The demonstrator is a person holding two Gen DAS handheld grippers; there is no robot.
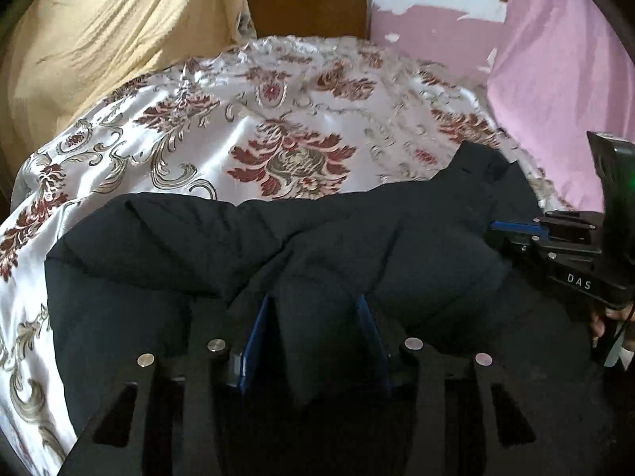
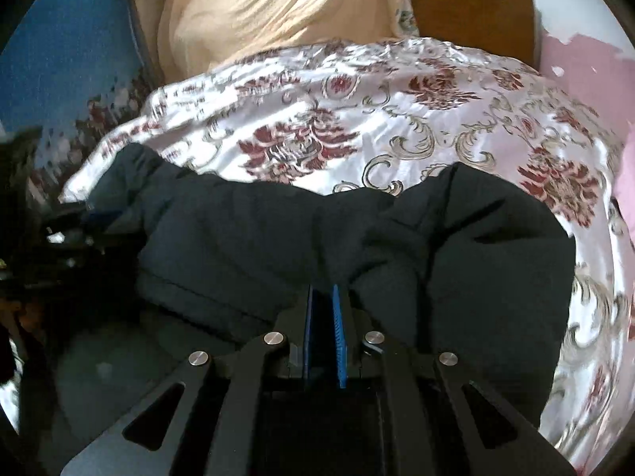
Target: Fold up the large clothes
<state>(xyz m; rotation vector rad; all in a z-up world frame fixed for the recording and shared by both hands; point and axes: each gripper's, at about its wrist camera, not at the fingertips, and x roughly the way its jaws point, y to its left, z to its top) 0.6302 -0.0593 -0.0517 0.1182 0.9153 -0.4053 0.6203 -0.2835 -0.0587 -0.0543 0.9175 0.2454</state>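
Right gripper [image 2: 326, 297] clamps a bunched fold of the black garment [image 2: 254, 238]; left gripper [image 1: 317, 309] stands apart, cloth between its blue pads. We see the garment near on the floral bedspread [image 1: 246, 119]. Wooden headboard [image 1: 305, 0] far. Only the right view shows a blue wall [image 2: 59, 51].

Floral satin bedspread [image 1: 246, 127], wood headboard [image 1: 305, 0], peeling pink wall [image 1: 428, 35], tan drape [image 1: 99, 31]

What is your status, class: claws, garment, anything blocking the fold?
Left claw apart, fabric between. Right claw shut on black garment. Garment bunched on floral bedspread. Nothing blocking.
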